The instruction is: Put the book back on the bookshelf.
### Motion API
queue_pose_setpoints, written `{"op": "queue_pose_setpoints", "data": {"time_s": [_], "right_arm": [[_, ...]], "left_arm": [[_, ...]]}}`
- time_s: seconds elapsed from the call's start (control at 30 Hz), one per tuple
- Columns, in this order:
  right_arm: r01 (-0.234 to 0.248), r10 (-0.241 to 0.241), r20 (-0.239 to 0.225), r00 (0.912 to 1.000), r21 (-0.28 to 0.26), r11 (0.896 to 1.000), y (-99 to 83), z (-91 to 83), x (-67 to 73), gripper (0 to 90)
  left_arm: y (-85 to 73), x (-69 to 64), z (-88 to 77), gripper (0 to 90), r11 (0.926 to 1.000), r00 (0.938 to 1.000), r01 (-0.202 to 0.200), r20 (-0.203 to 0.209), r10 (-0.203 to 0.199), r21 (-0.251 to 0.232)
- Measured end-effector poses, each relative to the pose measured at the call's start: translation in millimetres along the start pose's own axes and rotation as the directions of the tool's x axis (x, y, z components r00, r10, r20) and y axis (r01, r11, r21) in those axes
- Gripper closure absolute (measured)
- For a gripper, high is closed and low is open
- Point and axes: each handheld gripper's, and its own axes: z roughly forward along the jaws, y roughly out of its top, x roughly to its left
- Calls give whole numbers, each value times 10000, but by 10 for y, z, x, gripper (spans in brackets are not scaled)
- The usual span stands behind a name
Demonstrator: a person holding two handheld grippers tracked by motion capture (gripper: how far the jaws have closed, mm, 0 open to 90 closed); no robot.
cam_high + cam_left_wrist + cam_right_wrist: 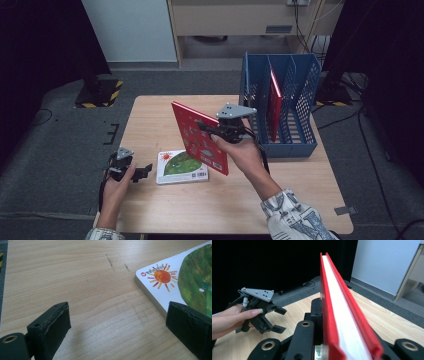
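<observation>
Right gripper (212, 131) on red book (197, 135) — page edges (342, 315) close-up

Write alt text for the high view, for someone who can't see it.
Seen from above, the right gripper is shut on a red board book, holding it tilted above a wooden table beside a blue file rack that already holds another red book. The left gripper rests open by a white and green book lying flat.
</observation>
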Motion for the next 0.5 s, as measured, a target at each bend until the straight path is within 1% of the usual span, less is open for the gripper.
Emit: {"op": "queue_pose_setpoints", "data": {"time_s": [0.03, 0.13, 0.2, 0.3, 0.5], "right_arm": [[-4, 4, 15, 10000, -28, 10000, 3, -9, -3, 793], [3, -3, 26, 10000, -62, 10000, 11, -43, -13, 793], [-1, 1, 87, 10000, -78, 10000, 12, -60, -22, 793], [-59, 60, 100, 9999, -90, 9999, 11, -85, -37, 793], [-97, 99, 161, 9998, -164, 9998, 19, -132, -60, 793]], "left_arm": [[-3, -1, 3, 52, 10000, 10000, 3, -47, -2, 53], [-11, 8, 5, 62, 9993, 9992, -204, -343, 215, 313], [-14, 14, 5, 61, 9993, 9987, -205, -451, 219, 307], [-19, 25, 1, 61, 9994, 9982, -164, -563, 182, 316], [-31, 25, 17, 61, 9989, 9980, -183, -603, 209, 437]]}}
